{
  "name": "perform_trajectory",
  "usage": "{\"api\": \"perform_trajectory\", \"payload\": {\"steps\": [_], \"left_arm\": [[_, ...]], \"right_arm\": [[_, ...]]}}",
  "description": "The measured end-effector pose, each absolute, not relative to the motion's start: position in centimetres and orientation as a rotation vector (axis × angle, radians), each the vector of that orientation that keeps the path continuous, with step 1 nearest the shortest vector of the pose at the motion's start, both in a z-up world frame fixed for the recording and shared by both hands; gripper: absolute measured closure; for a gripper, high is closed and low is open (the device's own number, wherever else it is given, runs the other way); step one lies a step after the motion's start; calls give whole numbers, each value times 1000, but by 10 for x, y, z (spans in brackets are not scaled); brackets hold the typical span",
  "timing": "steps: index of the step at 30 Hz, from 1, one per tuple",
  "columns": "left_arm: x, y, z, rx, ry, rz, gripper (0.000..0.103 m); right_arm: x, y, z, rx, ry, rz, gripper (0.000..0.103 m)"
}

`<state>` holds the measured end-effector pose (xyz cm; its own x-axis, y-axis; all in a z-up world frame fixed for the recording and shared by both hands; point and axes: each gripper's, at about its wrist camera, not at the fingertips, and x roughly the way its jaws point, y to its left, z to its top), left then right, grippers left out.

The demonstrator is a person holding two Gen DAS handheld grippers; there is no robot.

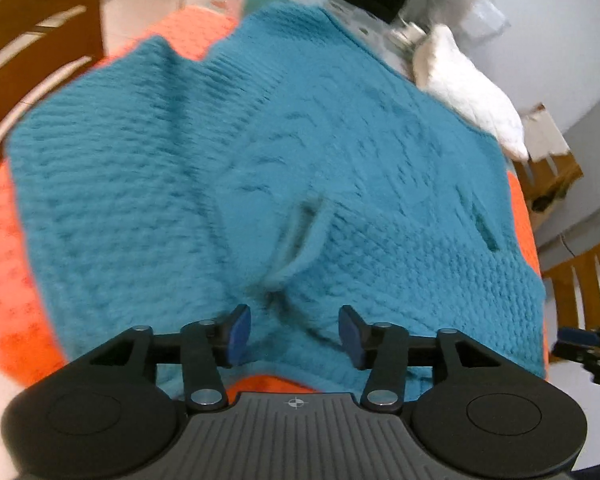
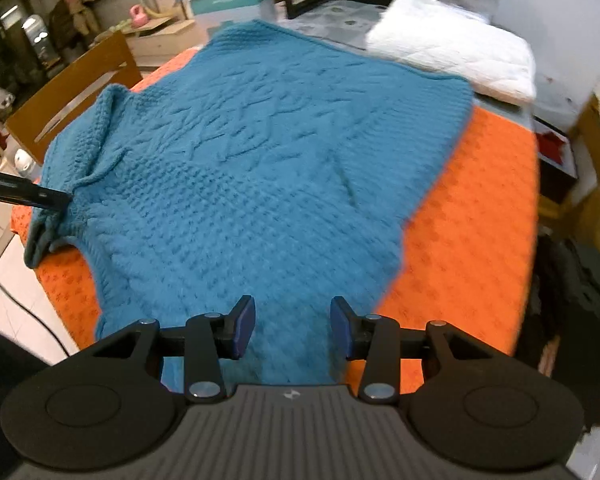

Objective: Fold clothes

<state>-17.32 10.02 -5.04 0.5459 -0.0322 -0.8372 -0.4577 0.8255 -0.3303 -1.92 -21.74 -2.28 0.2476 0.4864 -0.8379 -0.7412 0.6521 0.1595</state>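
One teal knit sweater (image 2: 260,168) lies spread over an orange cloth (image 2: 472,208) on the worktop, filling the centre of both views. Two hand-held grippers: the left hand-held gripper (image 1: 294,334), bottom centre of left wrist view, has its blue pads parted, nothing btwn them, sweater hem just beyond; a loose fold or loop of knit (image 1: 300,240) stands up mid-frame. The right hand-held gripper (image 2: 293,326), bottom centre of right wrist view, is also released, pads apart over the sweater's near edge w/ nothing pinched. One white folded item (image 2: 456,44) sits upper right. Wooden chairs at the frame edges, at least two. Step looks like btwn folds: sweater laid out, both grippers free. Next move prob needs each to pinch an edge & carry it across
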Motion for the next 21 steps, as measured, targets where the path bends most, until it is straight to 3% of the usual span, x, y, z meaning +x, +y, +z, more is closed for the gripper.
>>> {"api": "perform_trajectory", "payload": {"steps": [8, 21], "left_arm": [[-219, 144, -26, -596, 883, 445, 46], [-204, 258, -31, -559, 873, 359, 45]], "right_arm": [[-7, -191, -77, -339, 1087, 775, 56], [-34, -140, -19, -181, 1044, 723, 56]]}}
